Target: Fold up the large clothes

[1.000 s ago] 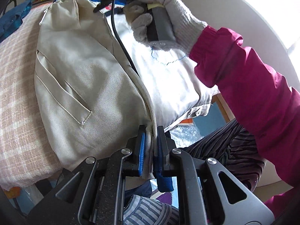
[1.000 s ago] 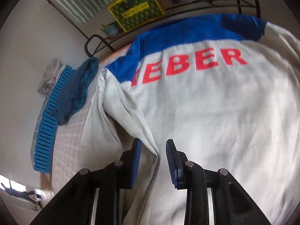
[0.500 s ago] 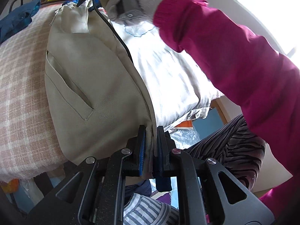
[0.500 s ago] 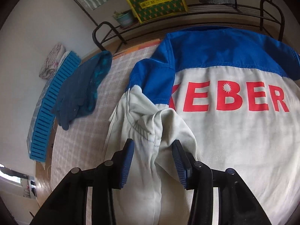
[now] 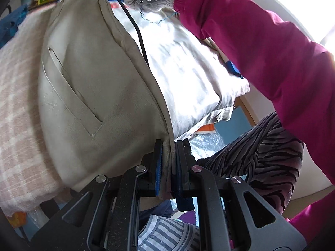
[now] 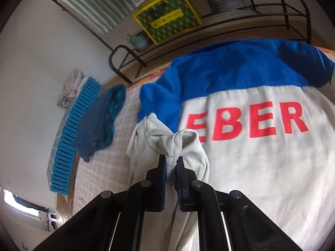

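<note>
Below, checked bed cover (image 6: pixel 100 179), jacket (image 6: pixel 261 167) spread across, metal rack (image 6: pixel 230 31) behind

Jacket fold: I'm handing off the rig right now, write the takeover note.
Left gripper: shut on the jacket hem edge at the near side.
Right gripper: shut on the bunched sleeve cuff.
The jacket lies back up on the checked cover, one side panel already turned over.
Done: both grips set.
Left: probably carry the sleeve across the back, then fold the body.
</note>
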The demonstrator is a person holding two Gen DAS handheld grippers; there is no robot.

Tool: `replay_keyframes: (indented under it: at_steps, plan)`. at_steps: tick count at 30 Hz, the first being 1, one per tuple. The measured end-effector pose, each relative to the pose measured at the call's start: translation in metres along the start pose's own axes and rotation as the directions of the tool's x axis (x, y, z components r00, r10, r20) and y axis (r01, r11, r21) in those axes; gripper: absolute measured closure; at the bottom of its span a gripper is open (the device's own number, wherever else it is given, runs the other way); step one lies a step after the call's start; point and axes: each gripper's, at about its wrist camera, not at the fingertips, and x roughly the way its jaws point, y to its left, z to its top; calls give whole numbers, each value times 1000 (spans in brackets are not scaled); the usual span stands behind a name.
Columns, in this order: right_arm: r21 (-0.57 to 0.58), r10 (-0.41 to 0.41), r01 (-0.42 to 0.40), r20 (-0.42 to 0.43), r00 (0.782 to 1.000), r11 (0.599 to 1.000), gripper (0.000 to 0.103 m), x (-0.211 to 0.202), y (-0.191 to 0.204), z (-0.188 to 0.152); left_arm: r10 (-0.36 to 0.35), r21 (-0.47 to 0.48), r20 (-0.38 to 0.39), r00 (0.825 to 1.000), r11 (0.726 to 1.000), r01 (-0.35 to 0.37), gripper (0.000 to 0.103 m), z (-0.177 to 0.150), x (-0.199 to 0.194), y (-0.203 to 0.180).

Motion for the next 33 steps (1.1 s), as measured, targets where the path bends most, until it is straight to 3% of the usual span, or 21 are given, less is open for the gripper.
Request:
replay_keyframes:
  at_steps: [7, 8, 11, 16, 20, 25, 28, 33]
  plan:
    - [44, -39, 41, -43, 998, 998, 95, 31, -34, -8, -1, 10, -41, 999, 1000, 1, 93, 4, 30, -6]
    - [40, -37, 39, -45, 998, 998, 87, 27, -32, -7, 0, 11, -40, 999, 1000, 0, 93, 4, 31, -6]
    - [25, -11, 12, -17, 1000, 1000, 75, -1, -25, -8, -9, 23, -35, 999, 1000, 10, 78, -1, 23, -12]
    - [-40, 10, -8, 54, 998, 999, 73, -76, -14, -31, -60, 27, 20, 998, 998, 60, 76, -14, -14, -18]
    - [-135, 3, 11, 98, 995, 991, 73, -140, 5, -78, -31, 33, 76, 997, 999, 28, 76, -33, -56, -12]
    - [-266, 5, 26, 115, 993, 964, 73, -188, 30, -164, 39, -30, 141, 989, 999, -35, 76, -42, -94, 17]
    - [-289, 18, 0, 58, 998, 957, 73, -183, 34, -211, 90, -54, 180, 980, 995, -81, 76, -36, -98, 33]
    - [-323, 32, -55, -74, 997, 945, 75, -141, 37, -263, 83, -71, 161, 983, 995, -72, 76, -18, -72, 49]
